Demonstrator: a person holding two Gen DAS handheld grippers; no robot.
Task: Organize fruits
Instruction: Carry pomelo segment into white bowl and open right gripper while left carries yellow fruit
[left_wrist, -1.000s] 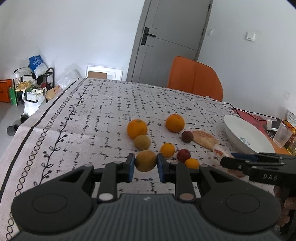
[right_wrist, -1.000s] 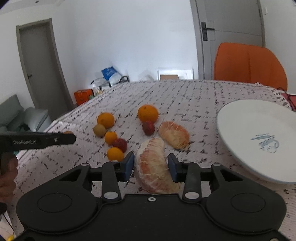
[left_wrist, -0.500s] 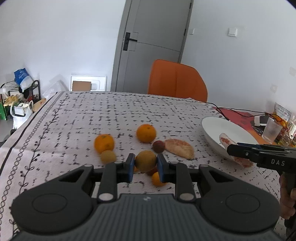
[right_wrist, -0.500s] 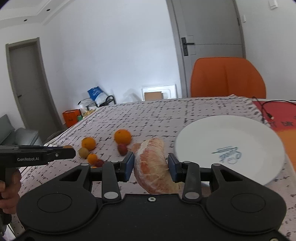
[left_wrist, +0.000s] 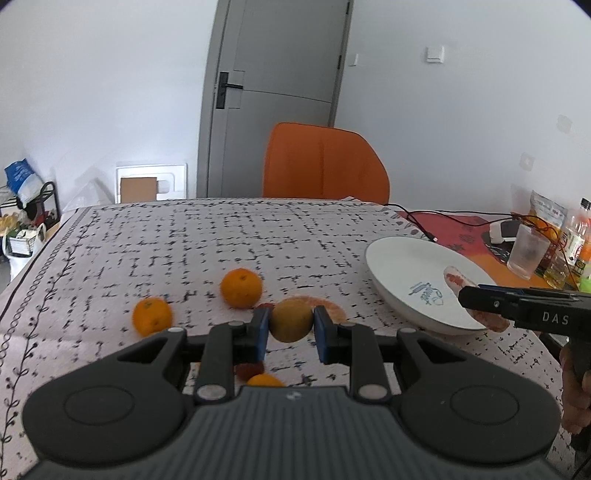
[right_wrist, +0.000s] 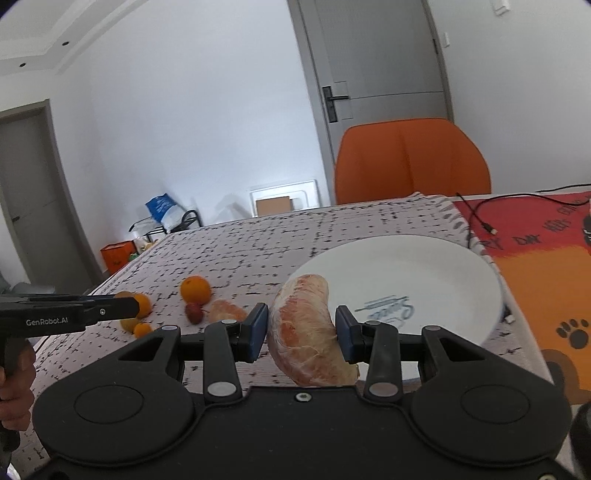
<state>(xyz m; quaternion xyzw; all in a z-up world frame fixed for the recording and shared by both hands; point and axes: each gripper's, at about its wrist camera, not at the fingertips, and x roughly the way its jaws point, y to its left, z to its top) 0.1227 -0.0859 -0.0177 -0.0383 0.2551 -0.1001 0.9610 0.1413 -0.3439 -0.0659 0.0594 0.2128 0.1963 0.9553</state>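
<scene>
My left gripper (left_wrist: 290, 332) is shut on a round yellow-brown fruit (left_wrist: 290, 320) held above the table. My right gripper (right_wrist: 301, 332) is shut on a peeled pomelo segment (right_wrist: 306, 332) held at the near rim of the white plate (right_wrist: 443, 266). The plate also shows at the right of the left wrist view (left_wrist: 399, 266), with the right gripper (left_wrist: 480, 306) and its segment over it. On the cloth lie two oranges (left_wrist: 241, 288) (left_wrist: 152, 316), another pomelo segment (right_wrist: 226, 311), a small red fruit (right_wrist: 194, 312) and smaller orange fruits (right_wrist: 142, 329).
An orange chair (left_wrist: 325, 162) stands at the table's far edge. A black cable (left_wrist: 443, 218), a glass (left_wrist: 526, 251) and bottles (left_wrist: 576, 236) sit on the red mat at the right. The table's left edge drops to a cluttered floor.
Both grippers rose and swung right toward the plate with their fruit. The right gripper's pomelo segment came from over the cloth to the plate's rim.
</scene>
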